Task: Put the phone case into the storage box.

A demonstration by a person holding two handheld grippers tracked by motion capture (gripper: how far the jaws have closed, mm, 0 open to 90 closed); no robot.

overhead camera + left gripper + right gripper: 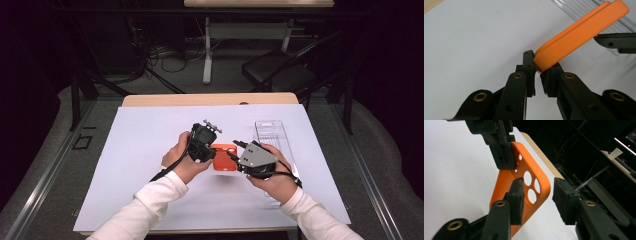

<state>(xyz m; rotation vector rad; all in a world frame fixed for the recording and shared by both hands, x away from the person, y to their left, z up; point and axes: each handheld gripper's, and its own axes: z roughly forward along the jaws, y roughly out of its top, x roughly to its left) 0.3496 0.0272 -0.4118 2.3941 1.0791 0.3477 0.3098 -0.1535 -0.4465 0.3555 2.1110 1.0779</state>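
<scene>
Steadily now: treat the bench [210, 99], spread with a white sheet [150, 150], as a safety net only, and work above its middle, just left of the clear plastic tray [272, 132] lying along the sheet's right side. Hold the orange phone case [224, 156] as pictured: lifted off the sheet, tilted, between the two hands and apart from the tray. Leave the left tongs [539, 67] clenched on the case's rounded end, pads pinching the rim from both sides, and trust that single bite to carry the whole weight for the moment. Read the right tongs [537, 192] as released, not yet gripping: one pad lying in front of the case's inner face, the other standing off beyond the outer edge, with a gap showing between pad and rim. Judged from that pose, a second grip in the making, at the corner opposite the left bite. Bring the far pad in squarely onto the side wall, flat rather than edge-on. Bite on solid rim beside the camera holes [527, 178], never through them, to keep a pad from slipping into an opening. Squeeze gently, given a case likely soft enough to buckle. Keep both hands level and close together, avoiding any twist between the two bites. Let go with the left only after a firm hold on the right
</scene>
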